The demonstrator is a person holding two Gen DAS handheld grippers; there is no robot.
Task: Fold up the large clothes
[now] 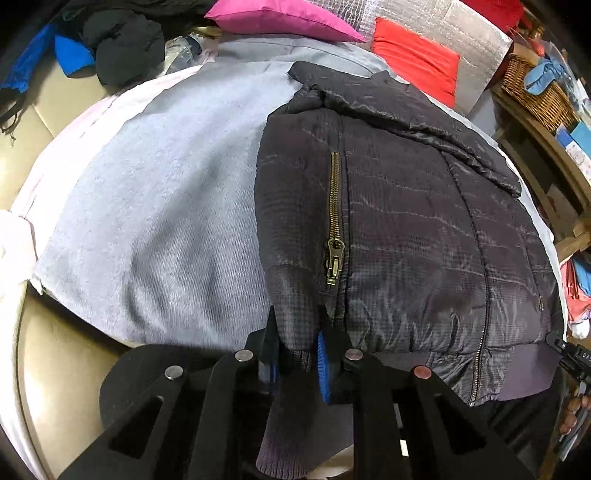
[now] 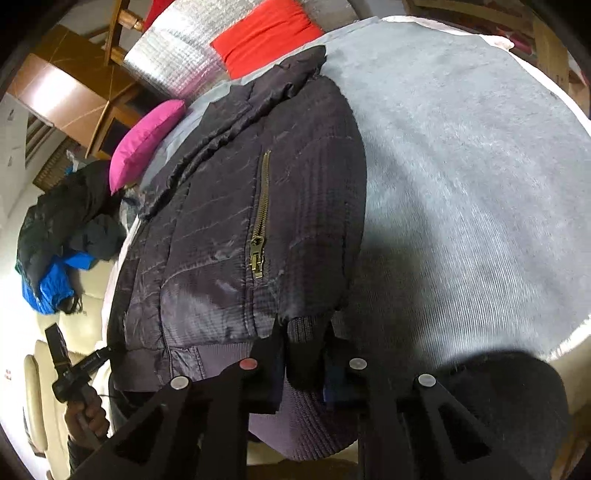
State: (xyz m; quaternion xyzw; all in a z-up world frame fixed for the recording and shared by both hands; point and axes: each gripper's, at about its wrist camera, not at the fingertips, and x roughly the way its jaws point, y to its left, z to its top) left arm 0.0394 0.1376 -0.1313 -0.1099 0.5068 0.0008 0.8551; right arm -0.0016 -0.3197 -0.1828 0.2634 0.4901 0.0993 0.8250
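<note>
A dark quilted puffer jacket (image 1: 406, 229) with brass pocket zippers lies on a grey blanket (image 1: 166, 221); it shows in the right wrist view too (image 2: 229, 229). My left gripper (image 1: 297, 332) is shut on the jacket's lower left corner by the ribbed hem. My right gripper (image 2: 303, 332) is shut on the ribbed hem at the jacket's lower right corner. The right gripper's tip also shows at the far right of the left wrist view (image 1: 569, 354). The left gripper, held in a hand, shows at the lower left of the right wrist view (image 2: 74, 369).
A magenta pillow (image 1: 280, 18) and a red pillow (image 1: 417, 55) lie at the head end against a silver panel (image 1: 476, 62). A pile of black and blue clothes (image 1: 110, 48) sits on a cream sofa (image 1: 55, 369). A wicker basket (image 1: 535, 85) stands on wooden shelves at right.
</note>
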